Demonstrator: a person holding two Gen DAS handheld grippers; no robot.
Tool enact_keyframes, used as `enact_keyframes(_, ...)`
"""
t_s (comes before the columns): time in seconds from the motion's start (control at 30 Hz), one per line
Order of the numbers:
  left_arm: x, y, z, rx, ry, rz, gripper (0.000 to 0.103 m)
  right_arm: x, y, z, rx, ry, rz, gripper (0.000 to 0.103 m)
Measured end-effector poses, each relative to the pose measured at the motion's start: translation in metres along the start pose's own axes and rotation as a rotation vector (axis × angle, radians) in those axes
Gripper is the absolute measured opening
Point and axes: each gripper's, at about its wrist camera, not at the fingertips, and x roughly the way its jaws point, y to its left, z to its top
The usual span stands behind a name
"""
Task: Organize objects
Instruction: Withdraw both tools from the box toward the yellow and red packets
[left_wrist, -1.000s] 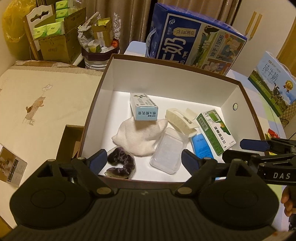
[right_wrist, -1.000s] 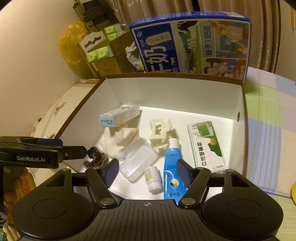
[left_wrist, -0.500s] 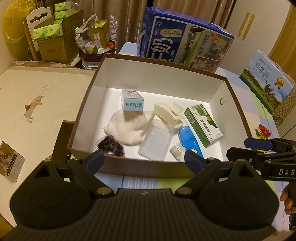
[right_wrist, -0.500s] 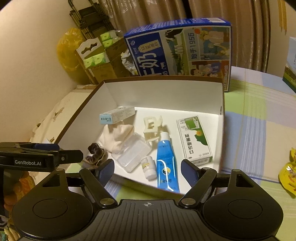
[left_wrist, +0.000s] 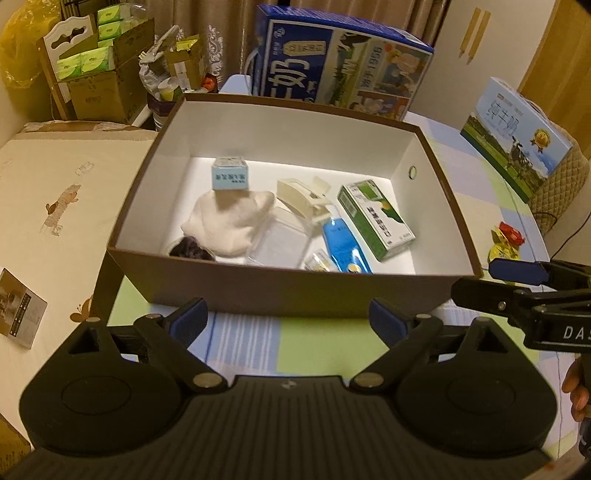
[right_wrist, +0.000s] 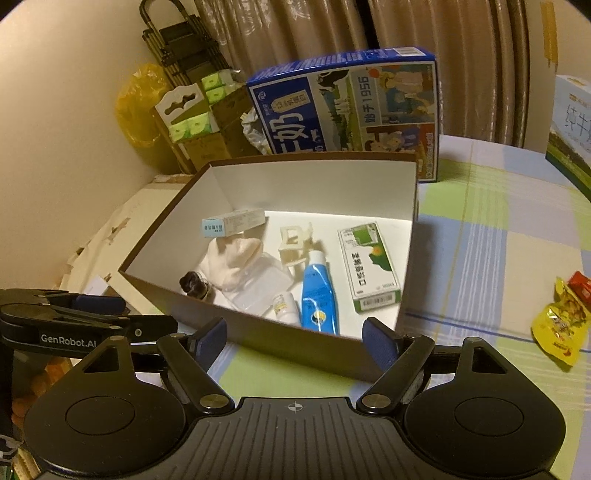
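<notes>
We see the brown box (left_wrist: 295, 291) with white inner walls sitting on the checked tabletop (right_wrist: 480, 236), and we take it as our landmark. Inside it lie a green-and-white carton (right_wrist: 371, 271) along its right wall, a blue tube (right_wrist: 318, 295) just left of that, a small white bottle (right_wrist: 284, 308) beside the tube, a cream hair claw (right_wrist: 293, 243) toward the back, a clear plastic case (right_wrist: 258, 286), a white cloth (right_wrist: 231, 260), a dark scrunchie (right_wrist: 194, 284) at the near-left corner, and a pale blue carton (right_wrist: 231, 226) resting on the cloth. Our left gripper (left_wrist: 288, 321) and right gripper (right_wrist: 293, 338) both hang just in front of the box's near wall, jaws spread wide and empty. Behind the box stands a large blue milk carton (right_wrist: 347, 107); to its right lies a yellow snack packet (right_wrist: 559, 325).
</notes>
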Motion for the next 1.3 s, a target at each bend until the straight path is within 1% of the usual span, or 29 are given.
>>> enact_keyframes(0.33,-0.006,-0.034,-0.020,0.009,0.016,-0.002,0.093,-0.027,-0.022,-0.023,0.018,0.018,0.005,0.078)
enact_keyframes(0.67,-0.005,-0.075,-0.042,0.020,0.056,-0.008,0.093,-0.056,-0.052,-0.044,0.033,0.029,0.006,0.078)
enact_keyframes(1.1,-0.006,-0.125,-0.061,0.063,0.078,-0.031,0.093,-0.089,-0.088,-0.067,0.062,0.031,-0.004,0.078)
enact_keyframes(1.3,-0.005,-0.150,-0.069,0.095,0.083,-0.054,0.093,-0.106,-0.103,-0.078,0.085,0.025,-0.021,0.078)
